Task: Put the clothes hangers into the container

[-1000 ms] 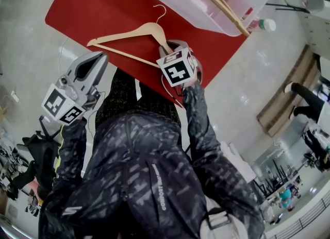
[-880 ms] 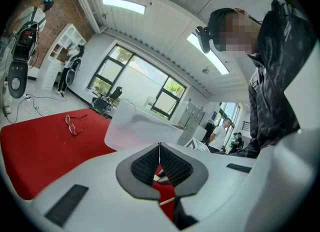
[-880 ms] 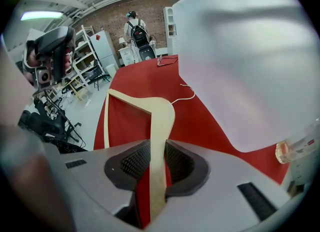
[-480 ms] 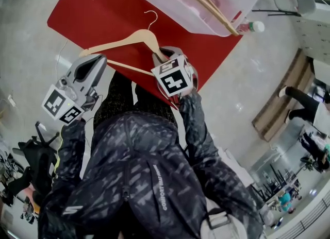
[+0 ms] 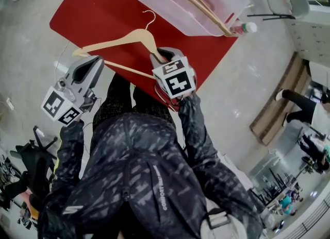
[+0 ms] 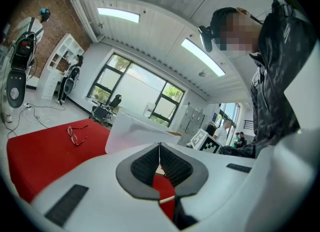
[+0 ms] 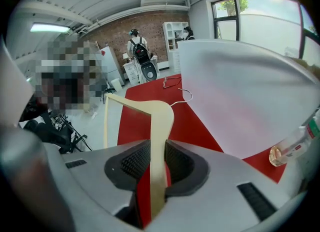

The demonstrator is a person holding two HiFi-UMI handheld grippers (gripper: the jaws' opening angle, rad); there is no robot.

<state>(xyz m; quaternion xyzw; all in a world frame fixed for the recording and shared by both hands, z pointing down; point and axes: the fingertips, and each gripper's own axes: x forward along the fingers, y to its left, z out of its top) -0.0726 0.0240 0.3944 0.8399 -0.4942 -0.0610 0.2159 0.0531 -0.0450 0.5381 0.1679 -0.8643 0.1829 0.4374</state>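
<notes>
Right gripper (image 7: 157, 160) clamped on the wooden hanger (image 5: 124, 39) beside its neck, hanger held above the red surface (image 5: 98, 11), near the clear container (image 5: 227, 7), left gripper (image 6: 160, 162) closed and empty, farther from the container, two more hangers (image 5: 198, 6) inside the container.

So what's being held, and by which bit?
The right gripper pinches the wooden hanger by one sloping arm, near its end. The left gripper is shut and empty.

black grey-streaked jacket (image 5: 149, 176); left gripper (image 5: 97, 62), right gripper (image 5: 163, 55) pale grey, black-white marker cubes (image 5: 178, 79).
</notes>
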